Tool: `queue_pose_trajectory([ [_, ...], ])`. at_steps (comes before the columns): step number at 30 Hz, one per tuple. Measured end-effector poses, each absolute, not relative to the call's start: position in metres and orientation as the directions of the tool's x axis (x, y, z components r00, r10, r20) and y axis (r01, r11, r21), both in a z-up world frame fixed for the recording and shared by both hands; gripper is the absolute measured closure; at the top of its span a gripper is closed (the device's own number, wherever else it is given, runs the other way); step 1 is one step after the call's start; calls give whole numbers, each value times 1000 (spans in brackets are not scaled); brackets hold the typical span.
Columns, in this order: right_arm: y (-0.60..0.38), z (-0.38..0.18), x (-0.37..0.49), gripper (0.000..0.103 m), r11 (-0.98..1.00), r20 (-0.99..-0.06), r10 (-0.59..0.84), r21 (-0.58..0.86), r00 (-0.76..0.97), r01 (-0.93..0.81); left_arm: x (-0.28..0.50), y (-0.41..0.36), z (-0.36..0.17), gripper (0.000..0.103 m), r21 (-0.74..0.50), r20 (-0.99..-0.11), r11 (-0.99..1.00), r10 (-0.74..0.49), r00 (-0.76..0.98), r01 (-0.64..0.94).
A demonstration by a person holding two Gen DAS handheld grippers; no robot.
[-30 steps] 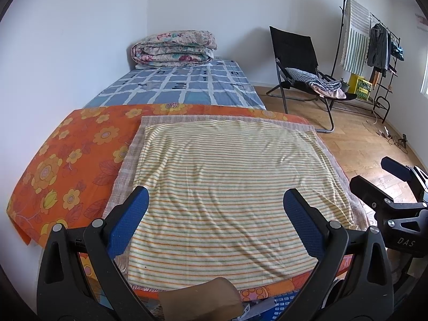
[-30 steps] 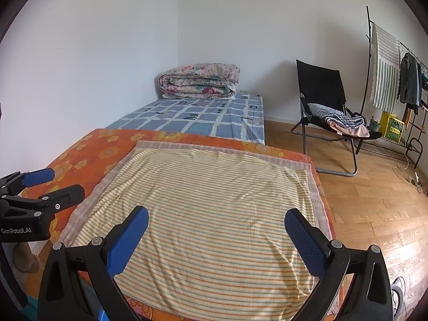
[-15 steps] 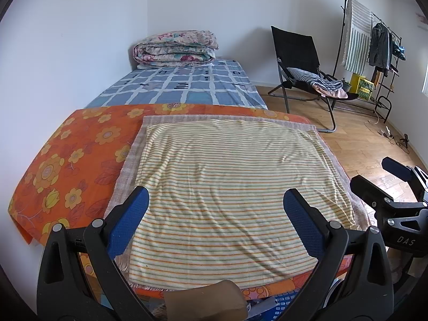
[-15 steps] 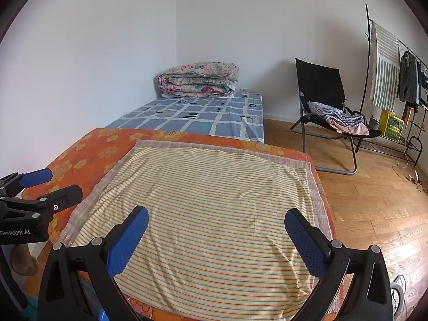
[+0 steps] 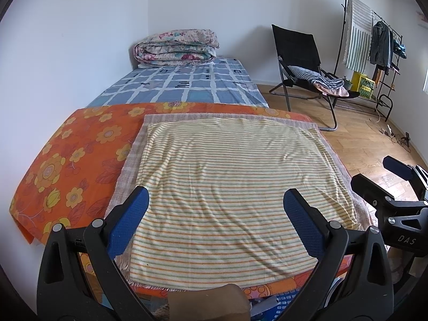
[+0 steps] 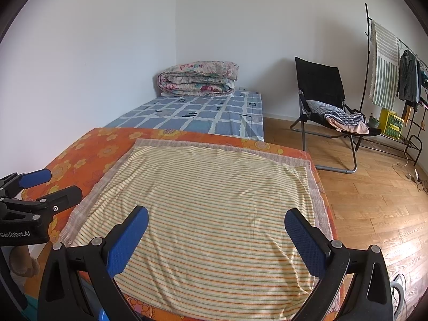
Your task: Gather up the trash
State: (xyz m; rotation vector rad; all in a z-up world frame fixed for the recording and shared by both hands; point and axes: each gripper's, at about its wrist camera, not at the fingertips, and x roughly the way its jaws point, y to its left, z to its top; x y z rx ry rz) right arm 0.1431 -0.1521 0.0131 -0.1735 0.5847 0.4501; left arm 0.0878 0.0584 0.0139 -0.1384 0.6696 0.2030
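Both hand-held grippers [image 5: 215, 219] agape above striped cloth [image 5: 227, 182]

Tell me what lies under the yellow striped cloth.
Under the striped cloth a pale checked cloth shows at its edges, over an orange floral sheet. Anything beneath its middle is hidden.

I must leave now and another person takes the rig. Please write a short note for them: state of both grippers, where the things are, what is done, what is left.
Left gripper: jaws open, empty, above the near edge of the striped cloth.
Right gripper: jaws open, empty, above the same cloth, beside the left one.
Things: no trash shows on the cloth, the orange sheet or the floor; no bin is in view.
Done: nothing collected, as far as the views show.
Left: find the trash and a bin, then collect.
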Motion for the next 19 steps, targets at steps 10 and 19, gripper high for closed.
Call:
queue_pose_trajectory([
  [10,-156,11,144,0,893,-573,356,-23,738,-449,89,57,15,1,-58,-627,971,144,765,-230],
  [19,-155,10,146,0,893,-585,354,-20,730,-449,79,68,11,1,-48,-624,967,166,764,-249],
])
